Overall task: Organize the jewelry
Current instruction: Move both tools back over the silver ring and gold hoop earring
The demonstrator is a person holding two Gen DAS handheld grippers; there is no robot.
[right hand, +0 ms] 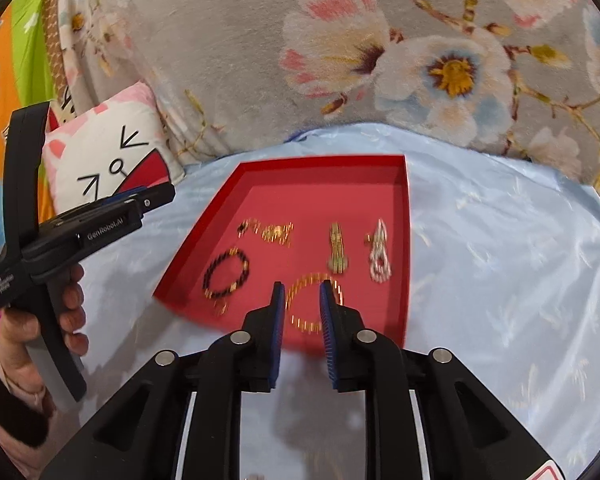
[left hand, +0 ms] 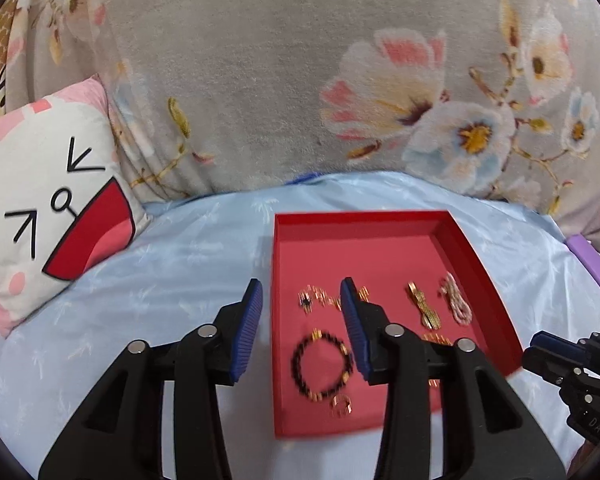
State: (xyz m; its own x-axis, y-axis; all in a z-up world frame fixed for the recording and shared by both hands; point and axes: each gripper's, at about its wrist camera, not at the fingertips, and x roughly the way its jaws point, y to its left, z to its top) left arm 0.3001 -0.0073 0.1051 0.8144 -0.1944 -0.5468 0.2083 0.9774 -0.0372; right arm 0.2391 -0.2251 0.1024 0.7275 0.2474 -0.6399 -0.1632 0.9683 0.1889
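A red tray (left hand: 380,248) (right hand: 316,200) lies on a light blue sheet and holds several jewelry pieces. In it are a black bead bracelet (left hand: 320,364) (right hand: 226,274), a small gold ring (left hand: 341,403), a gold chain (left hand: 320,298) (right hand: 270,232), a gold band (left hand: 424,306) (right hand: 336,252), a pink-white bracelet (left hand: 456,298) (right hand: 380,258) and a gold bead bracelet (right hand: 312,300). My left gripper (left hand: 302,308) is open and empty over the tray's left edge. My right gripper (right hand: 302,296) is open and empty above the gold bead bracelet.
A grey floral blanket (left hand: 300,72) rises behind the tray. A white cartoon cushion (left hand: 48,208) (right hand: 112,152) lies at the left. A purple object (left hand: 592,268) sits at the right edge. The light blue sheet (right hand: 500,260) spreads right of the tray.
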